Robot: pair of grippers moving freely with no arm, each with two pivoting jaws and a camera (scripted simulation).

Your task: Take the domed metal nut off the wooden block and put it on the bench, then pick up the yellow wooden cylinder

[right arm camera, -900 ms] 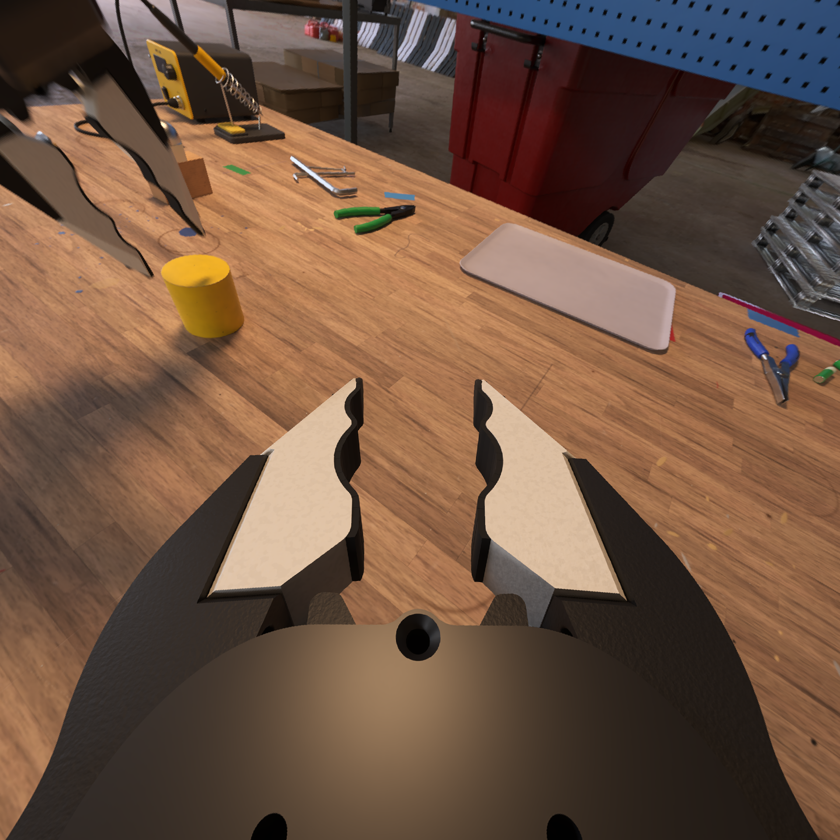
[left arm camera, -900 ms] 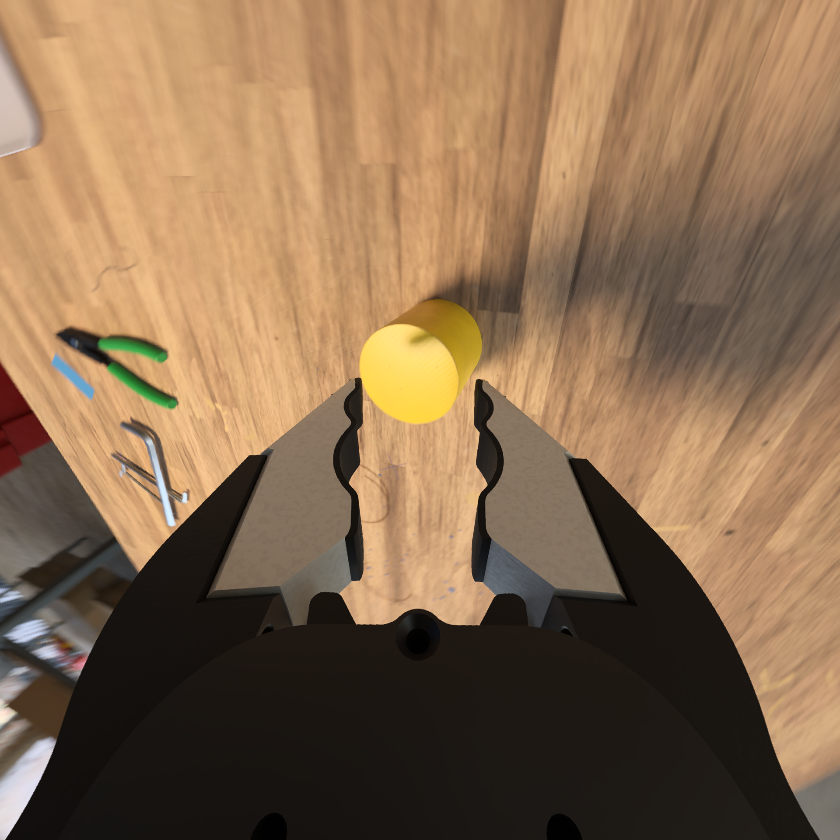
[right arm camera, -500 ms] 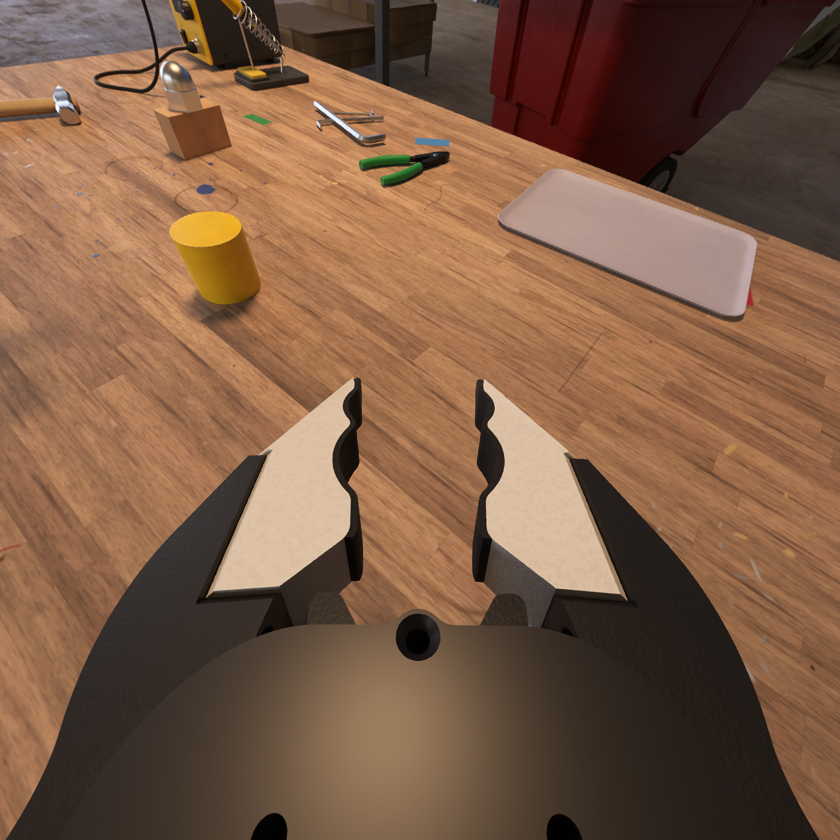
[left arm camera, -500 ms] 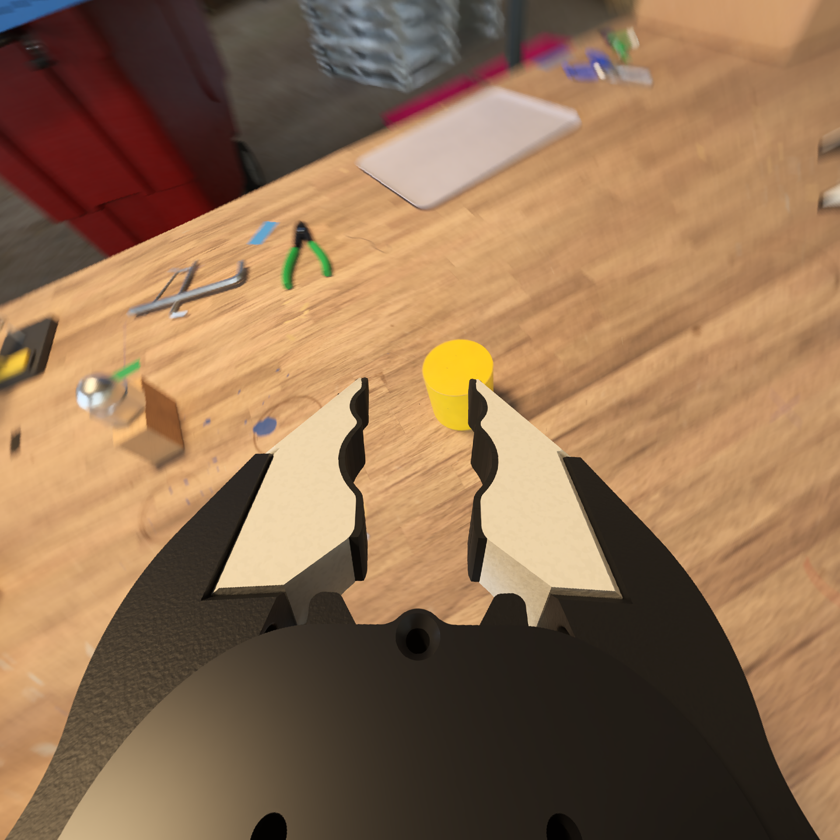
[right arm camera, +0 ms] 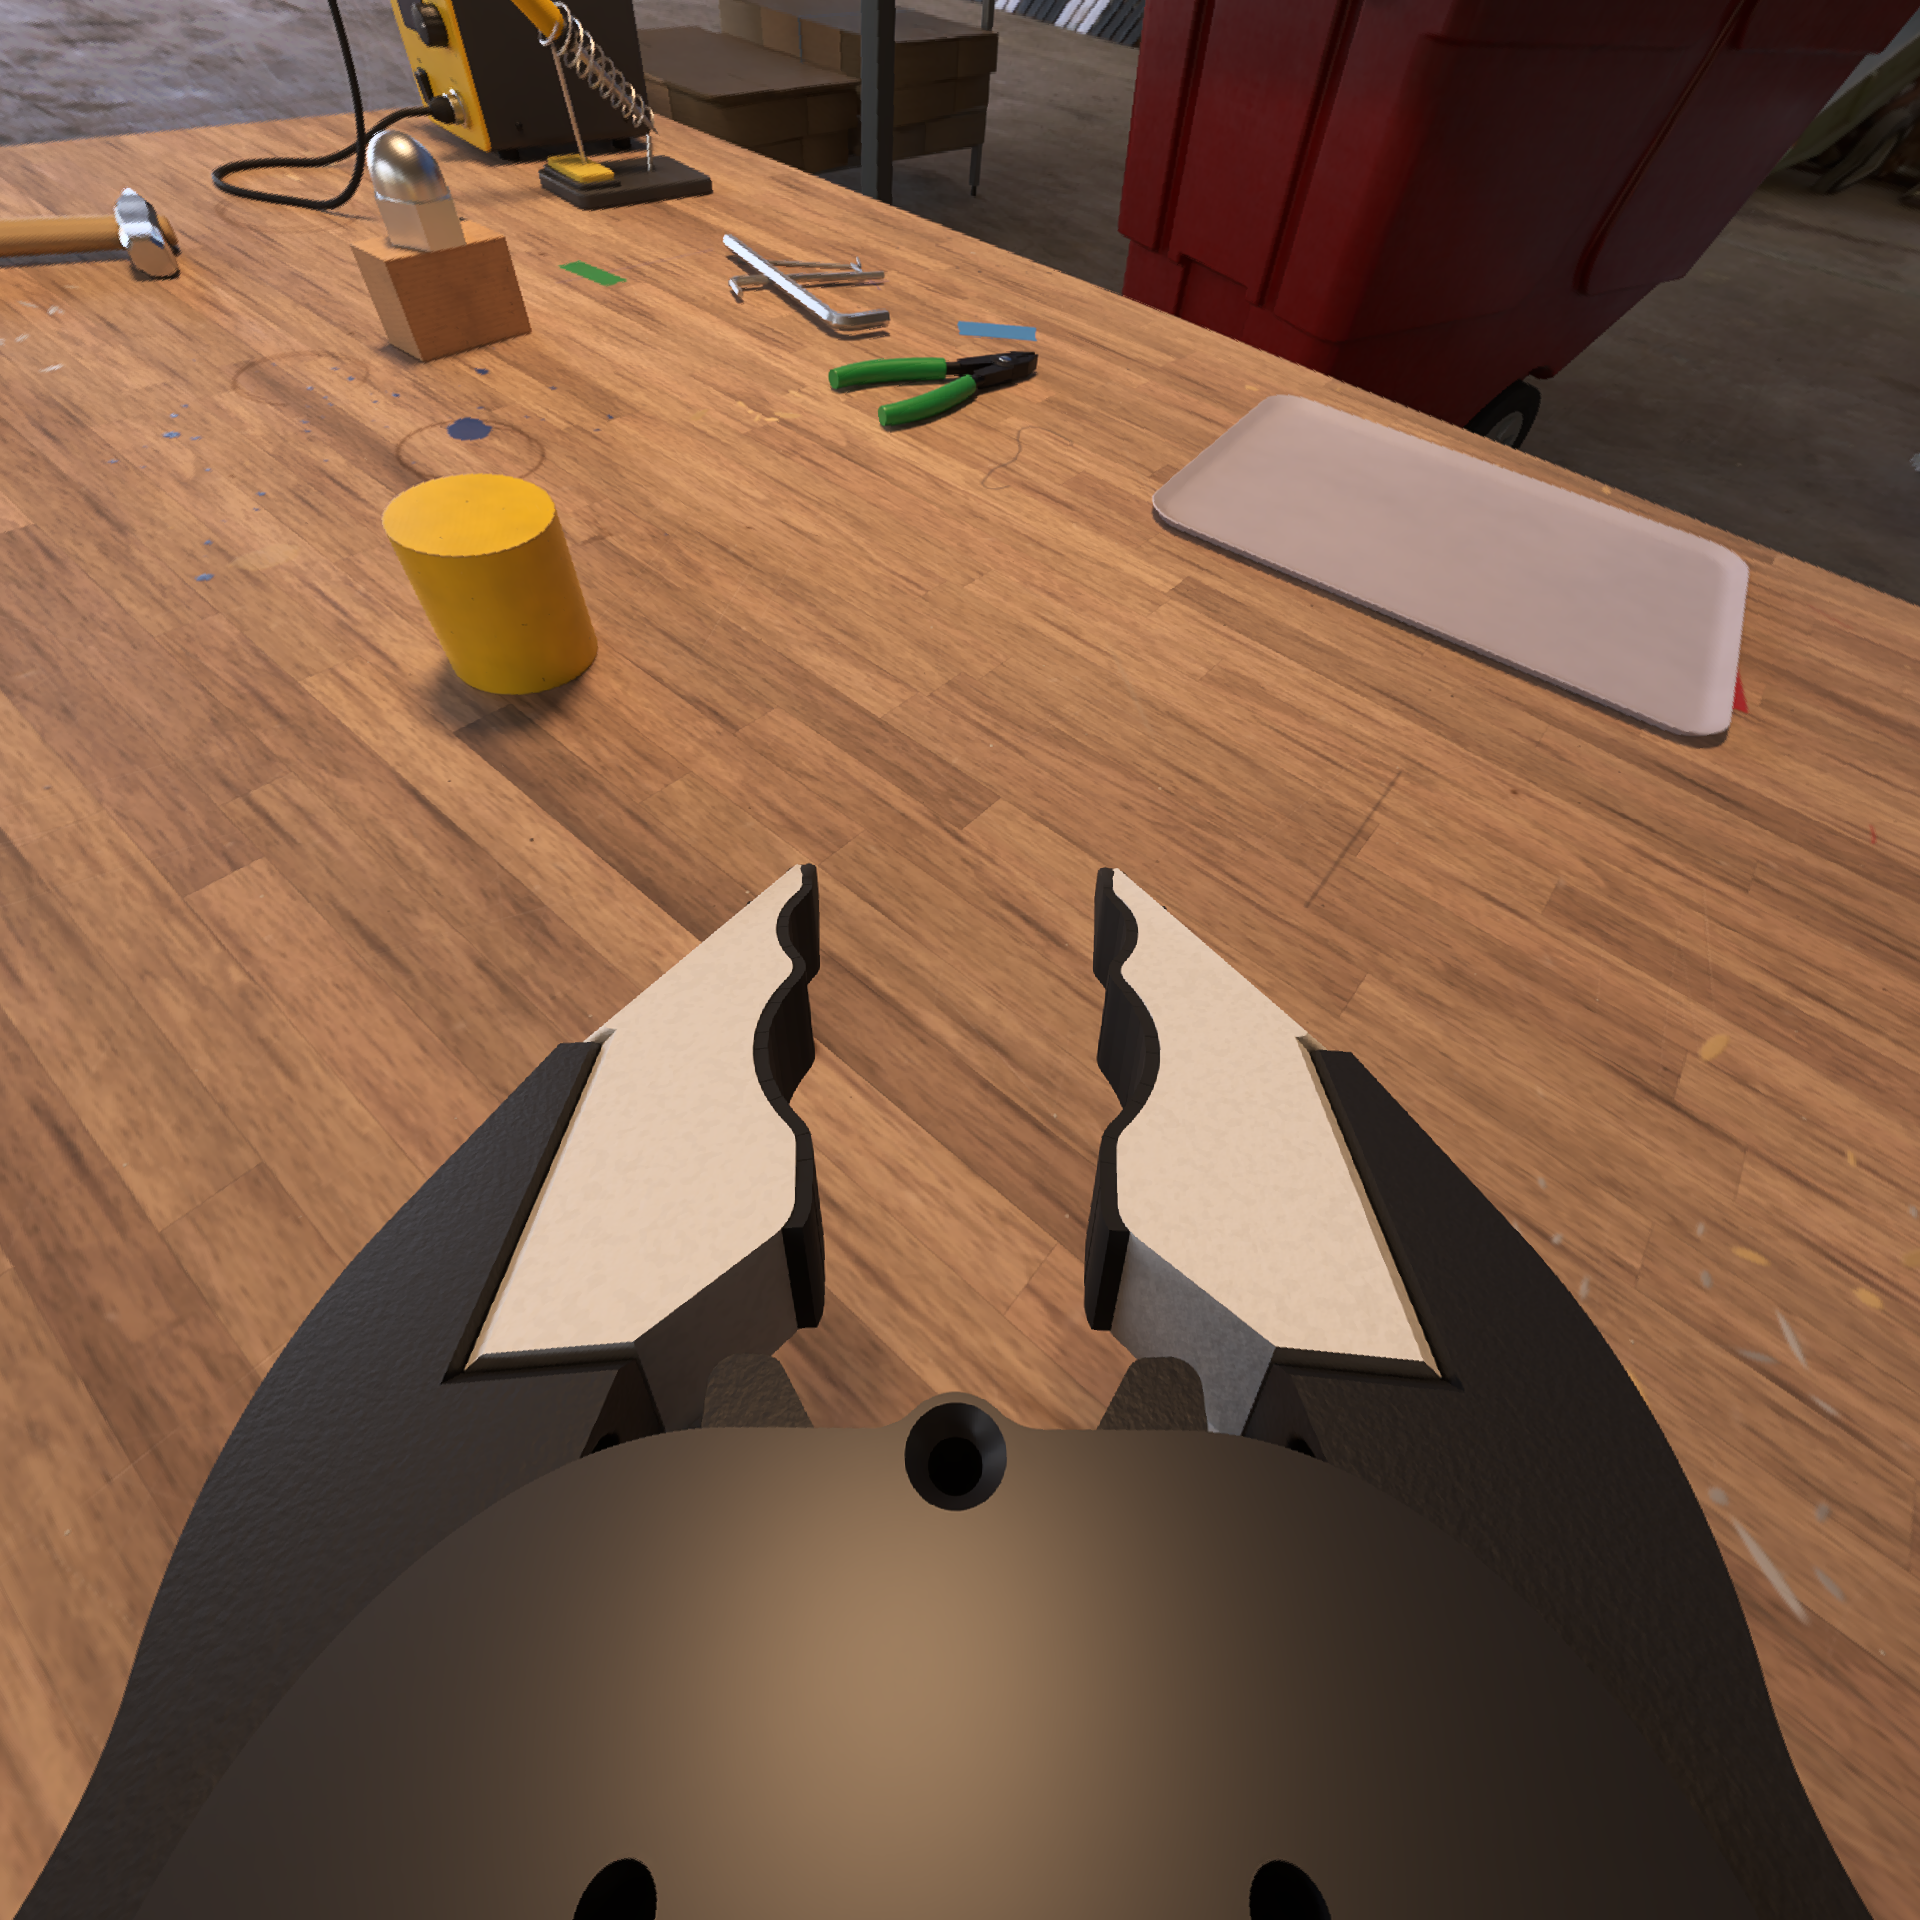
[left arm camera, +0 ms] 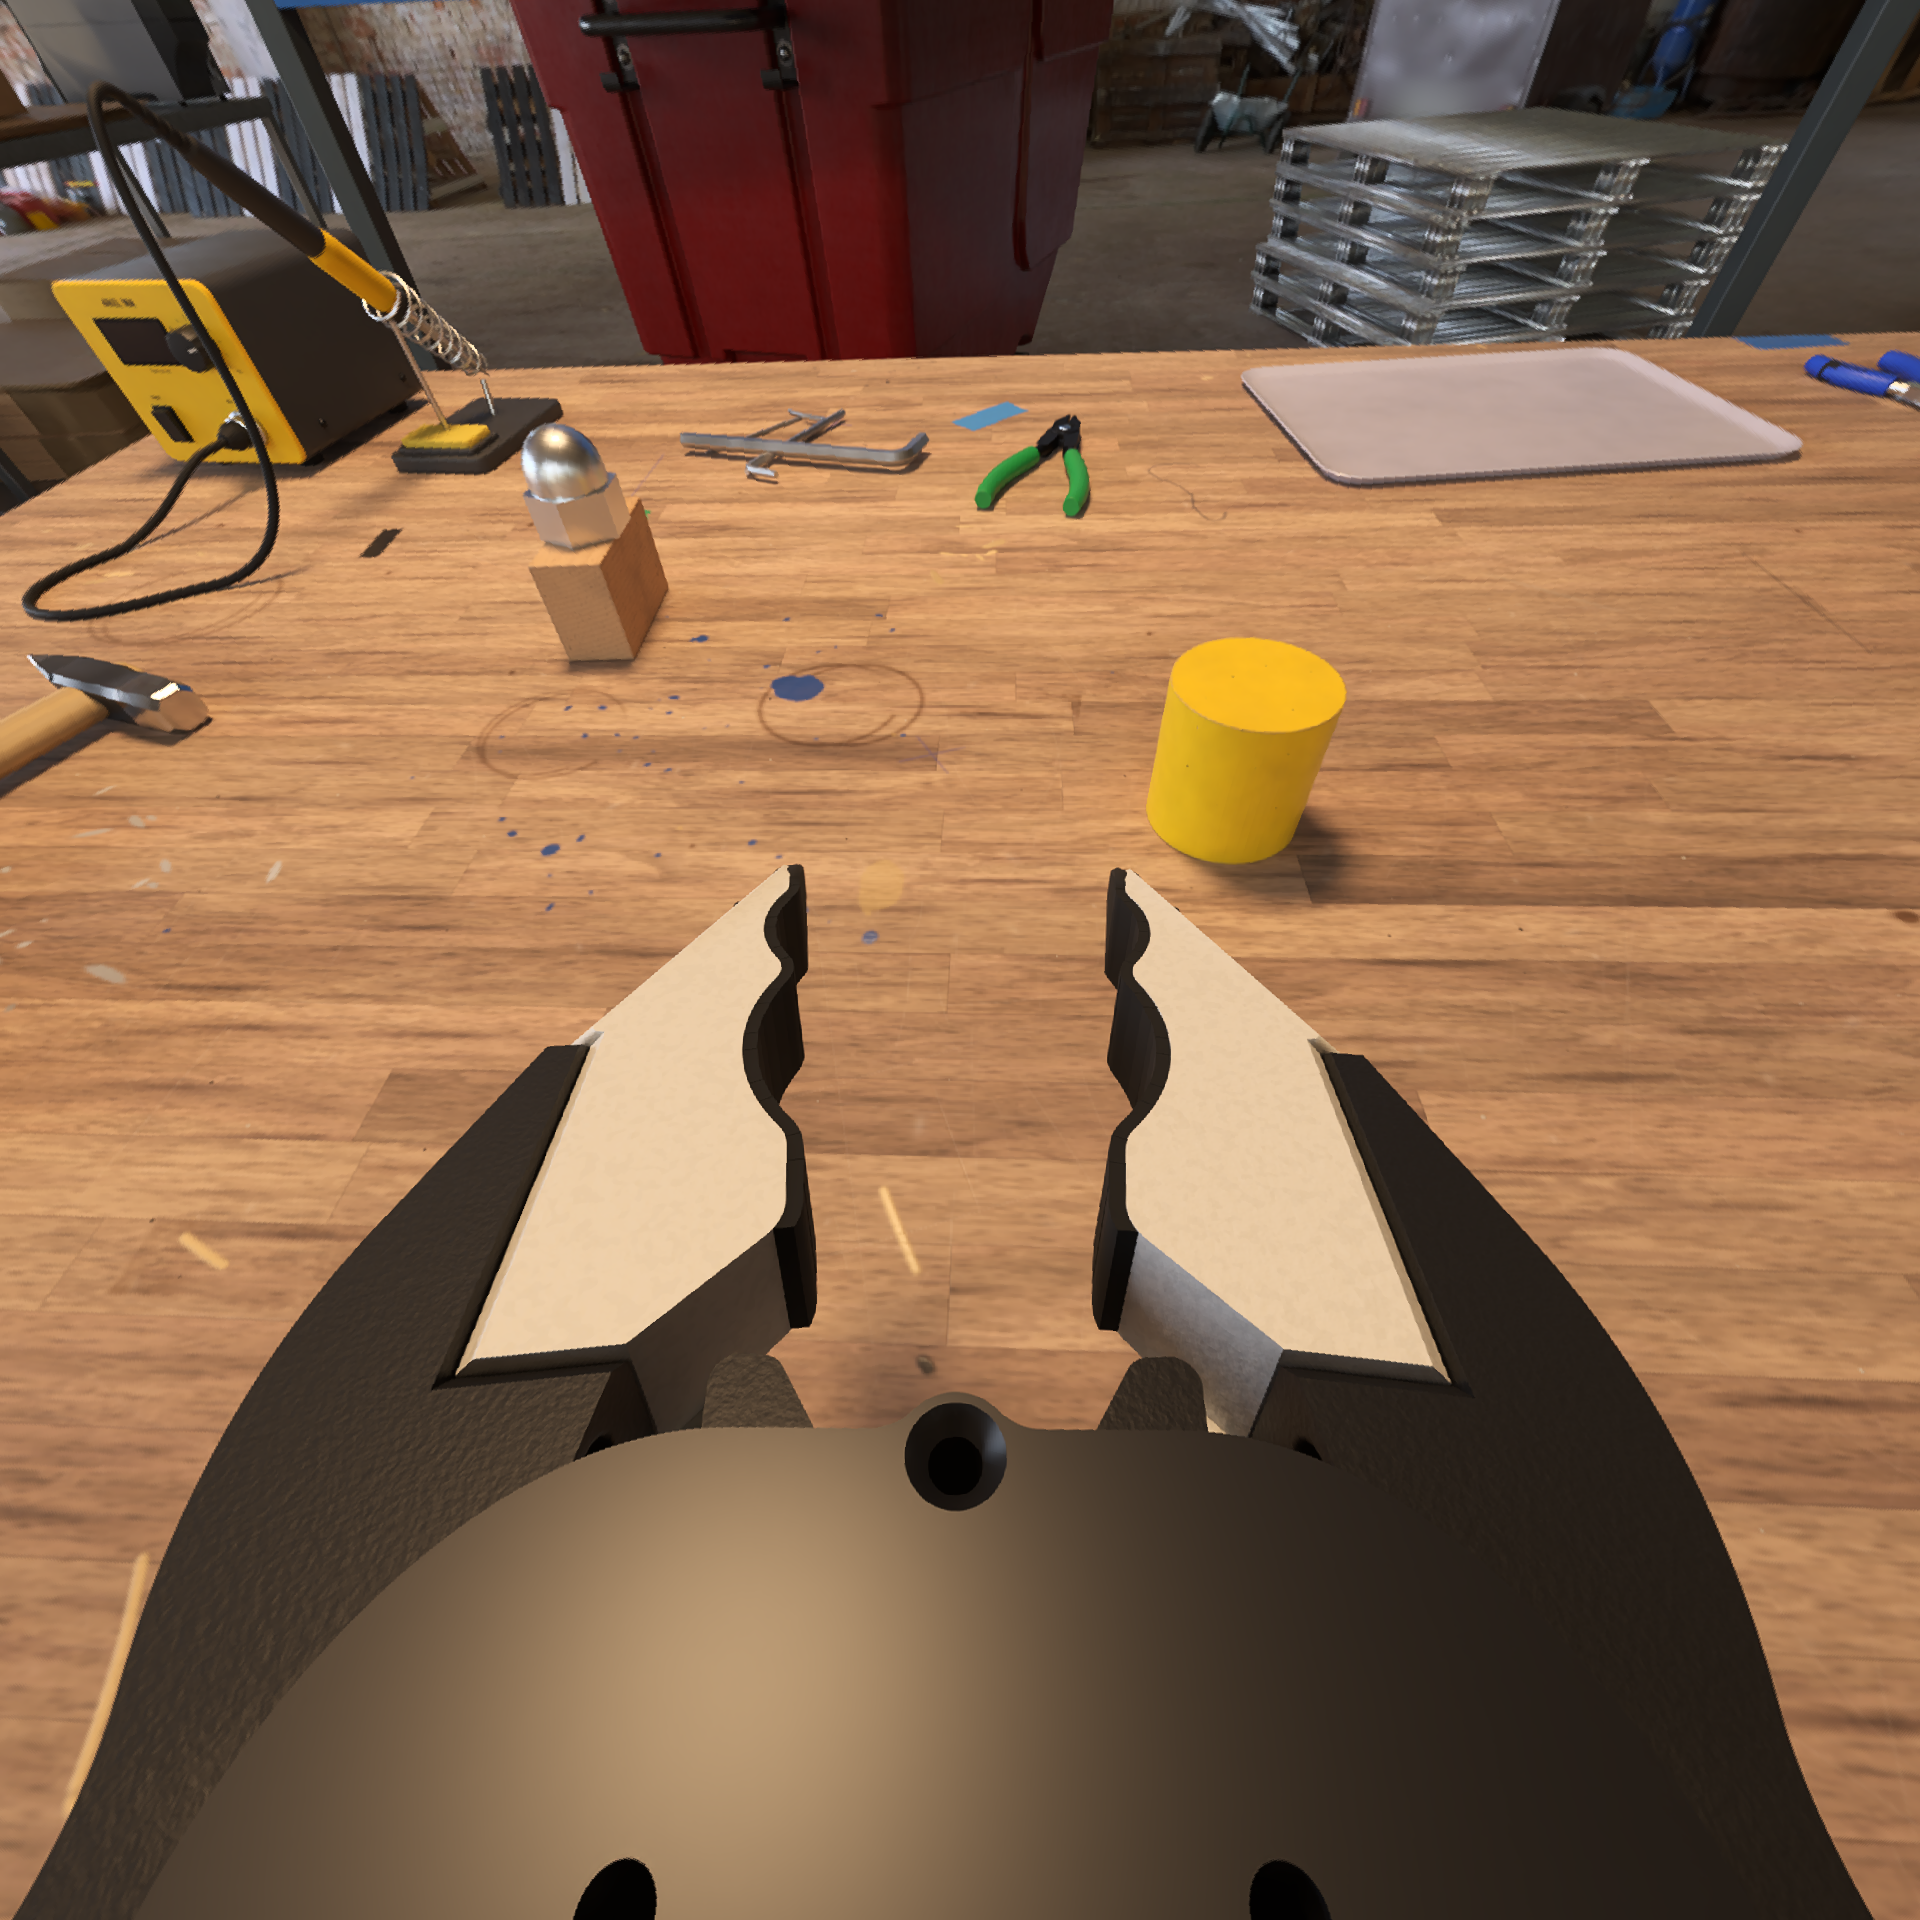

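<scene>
The domed metal nut [left arm camera: 564, 483] sits upright on the wooden block [left arm camera: 603, 590] at the far left of the bench; both also show in the right wrist view, nut [right arm camera: 408, 192] on block [right arm camera: 445, 294]. The yellow wooden cylinder [left arm camera: 1240, 748] stands upright on the bench, ahead and right of my left gripper [left arm camera: 954, 878], which is open and empty. In the right wrist view the cylinder [right arm camera: 490, 584] stands ahead and to the left of my right gripper [right arm camera: 956, 878], also open and empty. Neither gripper touches anything.
A yellow soldering station [left arm camera: 197, 353] with cable, a hammer [left arm camera: 99, 701], hex keys [left arm camera: 805, 447], green-handled pliers [left arm camera: 1034, 473] and a grey tray [left arm camera: 1512, 421] lie along the far side of the bench. A red bin [left arm camera: 831, 166] stands behind the bench.
My left gripper has pulled back and levelled from above the cylinder to a low forward view, the cylinder now ahead right. My right gripper moved closer to the bench objects. Both stayed open.
</scene>
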